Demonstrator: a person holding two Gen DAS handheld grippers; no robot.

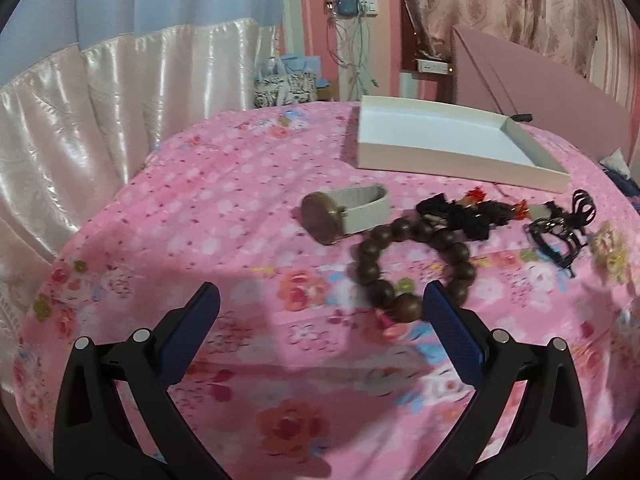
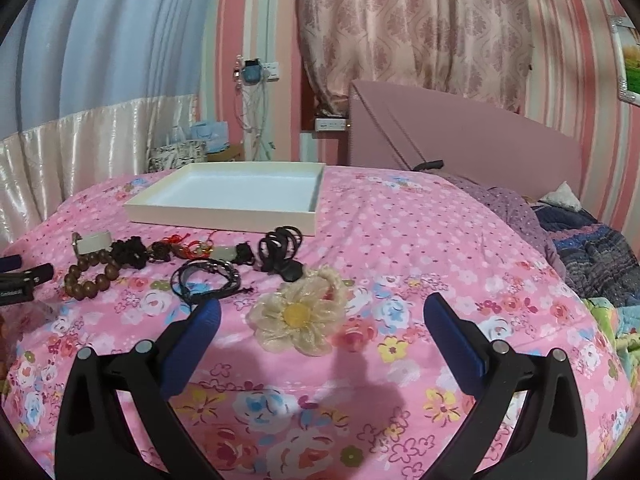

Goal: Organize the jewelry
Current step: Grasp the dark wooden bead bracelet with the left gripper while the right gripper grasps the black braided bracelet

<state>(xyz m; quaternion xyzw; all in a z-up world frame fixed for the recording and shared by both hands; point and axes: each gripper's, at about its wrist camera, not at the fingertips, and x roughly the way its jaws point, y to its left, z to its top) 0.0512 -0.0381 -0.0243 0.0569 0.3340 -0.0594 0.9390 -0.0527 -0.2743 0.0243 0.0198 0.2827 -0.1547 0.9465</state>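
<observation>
A row of jewelry lies on a pink floral bedspread in front of an empty white tray (image 1: 440, 156) (image 2: 224, 214). In the left wrist view: a watch with a white strap (image 1: 344, 212), a brown bead bracelet (image 1: 404, 264), black and red cord pieces (image 1: 460, 212), black bands (image 1: 560, 232). My left gripper (image 1: 320, 300) is open and empty, its right finger beside the bead bracelet. In the right wrist view, a cream fabric flower (image 2: 298, 314) lies between the fingers of my open, empty right gripper (image 2: 322, 310). The bead bracelet (image 2: 90, 276) and black bands (image 2: 208, 276) (image 2: 280, 246) lie further left.
A pink headboard (image 2: 460, 136) stands behind the tray. A purple pillow and dark patterned blankets (image 2: 592, 248) lie at the right. Satin curtains (image 1: 100, 120) hang beyond the bed's left edge. The left gripper shows at the far left of the right wrist view (image 2: 20, 280).
</observation>
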